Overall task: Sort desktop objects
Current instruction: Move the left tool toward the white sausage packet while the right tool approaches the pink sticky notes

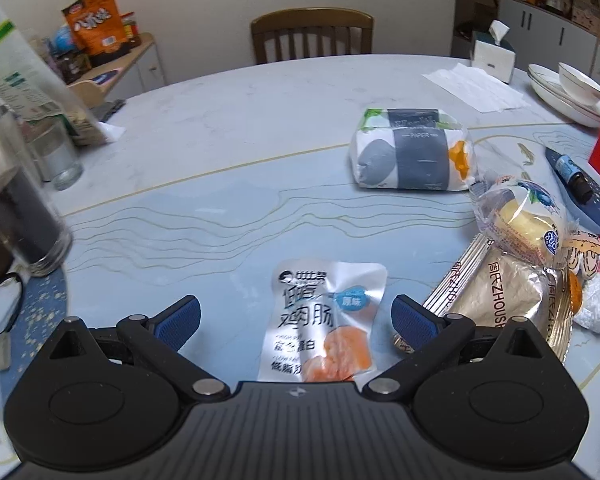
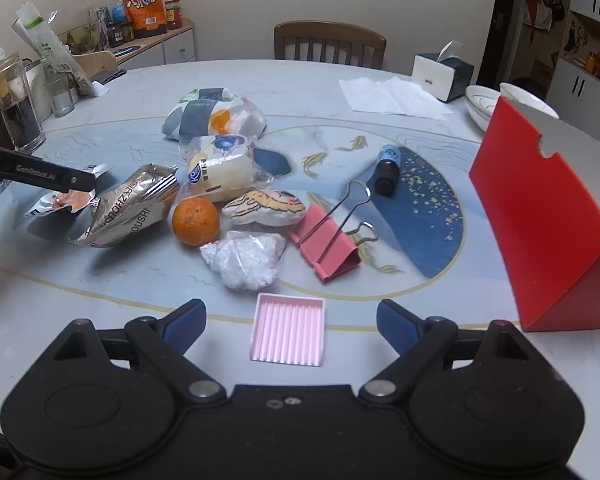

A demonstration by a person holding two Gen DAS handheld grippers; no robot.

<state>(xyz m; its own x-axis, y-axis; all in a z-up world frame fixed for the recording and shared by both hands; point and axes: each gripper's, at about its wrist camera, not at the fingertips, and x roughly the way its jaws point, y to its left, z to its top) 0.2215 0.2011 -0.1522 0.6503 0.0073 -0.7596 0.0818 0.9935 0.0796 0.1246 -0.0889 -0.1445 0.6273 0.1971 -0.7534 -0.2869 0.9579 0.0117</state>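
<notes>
- The left gripper [image 1: 296, 316] hangs low over the table [image 1: 220, 128] with its jaws spread wide, pinching nothing; the white chicken-sausage pouch [image 1: 324, 320] lies flat between the two blue pads [image 1: 180, 320].
- The pouch's long axis runs straight away from the left gripper, its near end hidden under the gripper body and its far end pointing toward the tissue pack [image 1: 410, 150].
- Judged from this, closing the jaws would squeeze the pouch across its short width, which suits a flat, limp packet; the risk is that it buckles or slides instead of lifting.
- Just to the right of the pouch lies the silver snack bag [image 1: 496, 300]; the right-hand pad sits very near that bag's edge, so it could be caught too.
- The right gripper [image 2: 290, 322] is also spread and empty, with the pink ridged tray [image 2: 288, 330] on the table between its fingers.
- Seen from the right wrist, the left gripper reaches in over the pouch [image 2: 48, 210], which lies on the far side of the silver snack bag [image 2: 128, 210] from the orange [image 2: 195, 222].
- The left hand is clearly the nearer one to the pouch; the right is well apart from it.
</notes>
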